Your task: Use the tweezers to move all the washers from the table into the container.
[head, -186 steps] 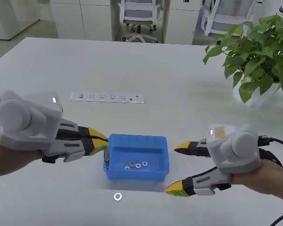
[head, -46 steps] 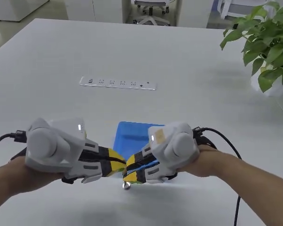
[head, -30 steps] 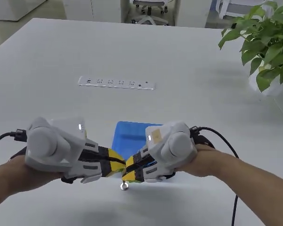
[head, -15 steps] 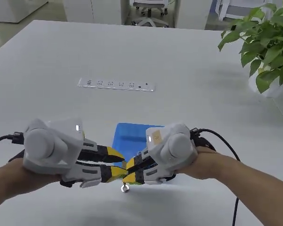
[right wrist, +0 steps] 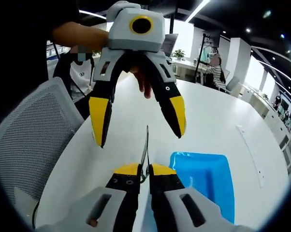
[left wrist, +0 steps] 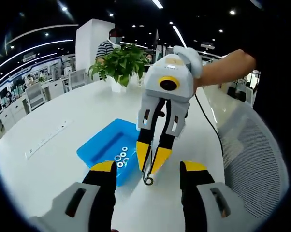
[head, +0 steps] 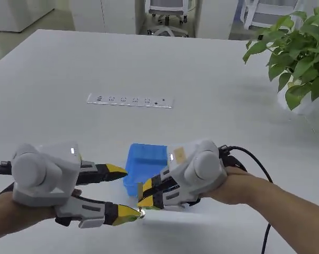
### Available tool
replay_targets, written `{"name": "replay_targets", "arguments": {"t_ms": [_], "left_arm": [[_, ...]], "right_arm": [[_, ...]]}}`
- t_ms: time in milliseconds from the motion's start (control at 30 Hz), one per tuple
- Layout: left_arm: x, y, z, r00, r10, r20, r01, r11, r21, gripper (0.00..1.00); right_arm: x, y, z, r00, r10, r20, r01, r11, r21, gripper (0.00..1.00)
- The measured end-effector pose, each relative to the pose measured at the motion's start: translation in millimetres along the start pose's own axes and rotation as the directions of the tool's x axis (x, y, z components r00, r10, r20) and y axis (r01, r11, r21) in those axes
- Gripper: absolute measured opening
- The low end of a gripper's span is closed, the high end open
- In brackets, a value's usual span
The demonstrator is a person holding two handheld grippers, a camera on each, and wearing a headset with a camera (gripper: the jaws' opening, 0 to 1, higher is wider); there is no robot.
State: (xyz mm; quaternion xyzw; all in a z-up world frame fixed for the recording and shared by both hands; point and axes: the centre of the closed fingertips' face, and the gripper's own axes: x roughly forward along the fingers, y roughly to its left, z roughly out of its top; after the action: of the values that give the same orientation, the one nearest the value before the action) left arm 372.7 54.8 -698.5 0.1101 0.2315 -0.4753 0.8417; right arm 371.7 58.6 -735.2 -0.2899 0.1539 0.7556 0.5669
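right gripper [right wrist: 144, 170] fingers clenched on tweezers [right wrist: 145, 145], washer [left wrist: 148, 181] at the tweezers' tip just beside the blue container [left wrist: 102, 147], lifted or on desk [head: 202, 95] cannot tell, left gripper [head: 122, 191] fingers released, spread either side of washer, more washers [left wrist: 121, 157] inside container

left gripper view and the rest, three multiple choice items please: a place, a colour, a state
1. Relative to the container, the washer at the tweezers' tip is
A. inside it
B. outside it, by a corner
C. balanced on its rim
2. The container is
A. blue
B. red
C. white
3. The left tool is
A. shut on the tweezers
B. shut on a washer
C. open
Answers: 1 B, it sits just past the blue wall; 2 A, blue in all views; 3 C, its jaws stand wide apart.
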Motion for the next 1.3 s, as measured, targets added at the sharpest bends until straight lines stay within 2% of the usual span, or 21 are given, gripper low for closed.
{"name": "replay_targets", "arguments": {"t_ms": [433,633,733,1000,1300], "left_arm": [[-4.5,-2.4,-5.4,0.9993,0.030,0.022,-0.029,0.998,-0.052,0.79],[-7.0,-2.3,-3.6,0.9980,0.048,0.041,-0.045,0.997,-0.068,0.88],[-8.0,-6.6,-2.4,0.9979,0.044,0.047,-0.041,0.997,-0.071,0.91],[-9.1,-8.3,1.0,0.9970,0.054,0.056,-0.050,0.996,-0.070,0.99],[-10.9,-10.2,2.9,0.9964,0.060,0.060,-0.055,0.996,-0.076,0.99]], "right_arm": [[-20.6,-7.1,15.0,0.9996,-0.023,0.015,0.023,1.000,-0.008,0.08],[-30.9,-13.5,23.2,0.9993,-0.031,0.023,0.032,0.999,-0.010,0.08],[-36.6,-19.2,27.3,0.9988,-0.041,0.027,0.042,0.999,-0.008,0.08],[-47.2,-31.2,32.3,0.9975,-0.062,0.035,0.062,0.998,-0.011,0.08],[-52.7,-47.3,31.5,0.9949,-0.093,0.039,0.093,0.995,-0.016,0.08]]}}
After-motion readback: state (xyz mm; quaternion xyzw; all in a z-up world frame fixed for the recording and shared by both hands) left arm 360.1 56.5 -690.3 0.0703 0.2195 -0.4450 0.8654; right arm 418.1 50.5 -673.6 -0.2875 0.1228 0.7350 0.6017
